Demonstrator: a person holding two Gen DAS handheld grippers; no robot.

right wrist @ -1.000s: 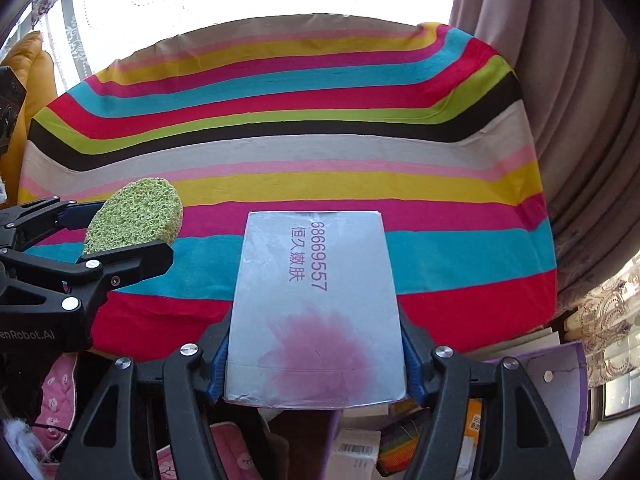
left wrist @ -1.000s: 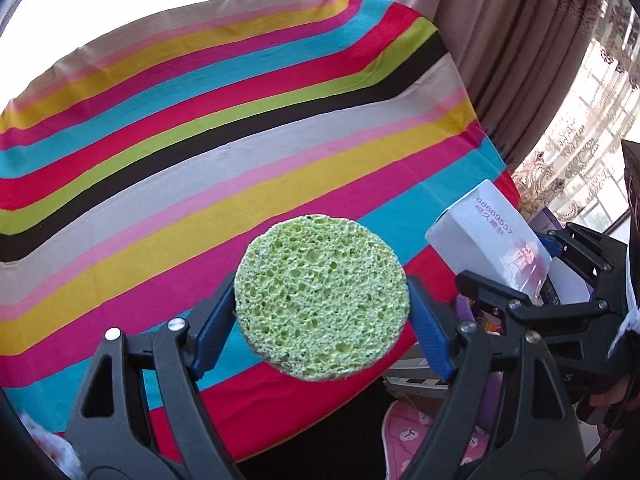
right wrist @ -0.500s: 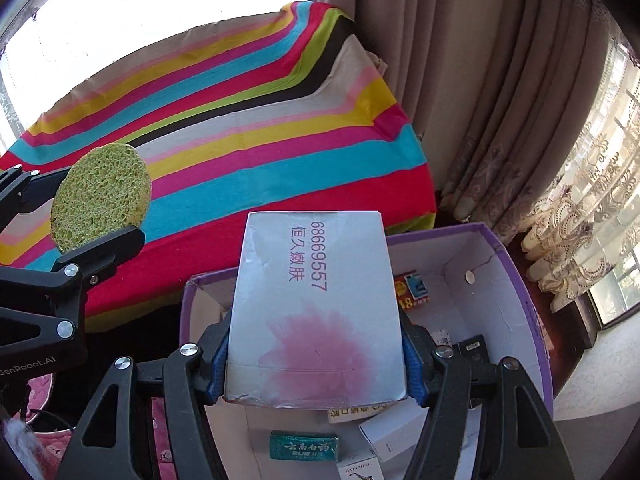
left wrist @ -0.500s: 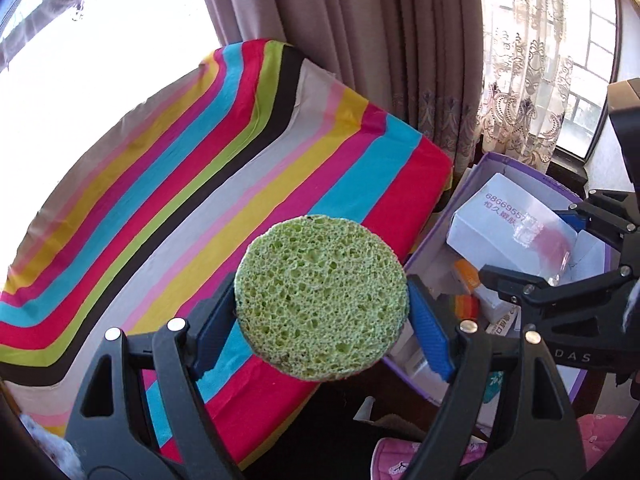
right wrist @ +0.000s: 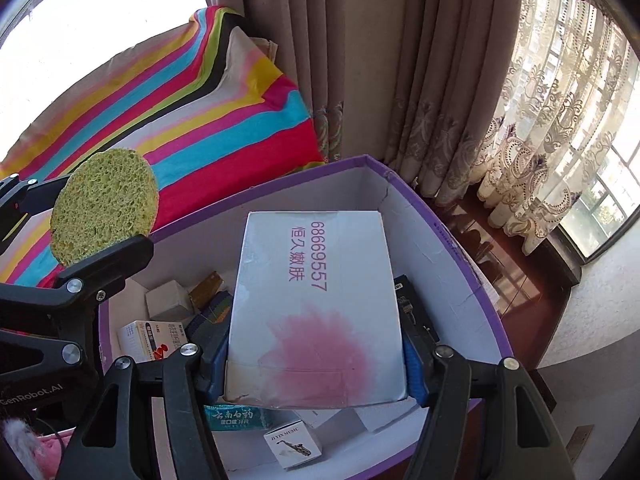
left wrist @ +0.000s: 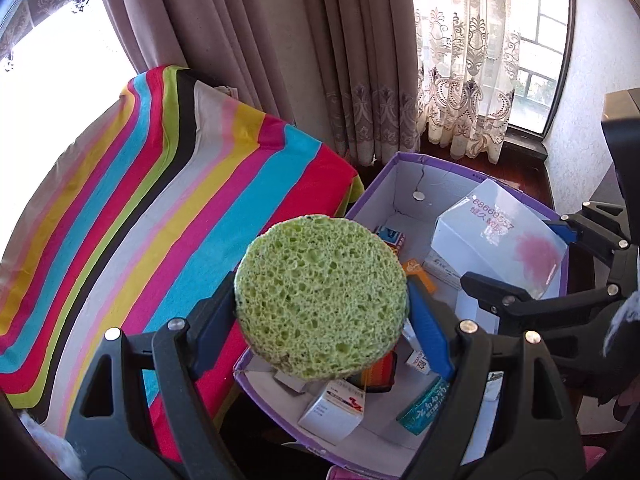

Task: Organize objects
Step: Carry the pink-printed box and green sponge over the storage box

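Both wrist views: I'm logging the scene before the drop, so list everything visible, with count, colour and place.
sponge: one, green, round, clamped in the left gripper, above the near-left corner of the storage box.
flat box: one, white with a pink bloom and purple print, clamped in the right gripper, over the storage box.
storage box: one, purple rim, white inside, on the floor beside the striped cloth.
small packages: several, white, teal and orange, loose inside the storage box.
striped cloth: one, multicoloured, covering the furniture left of the storage box.
curtains: brown drapes with cream lace, behind, at the window.
left gripper: black, blue pads, jaws on the sponge.
right gripper: black, blue pads, jaws on the flat box.
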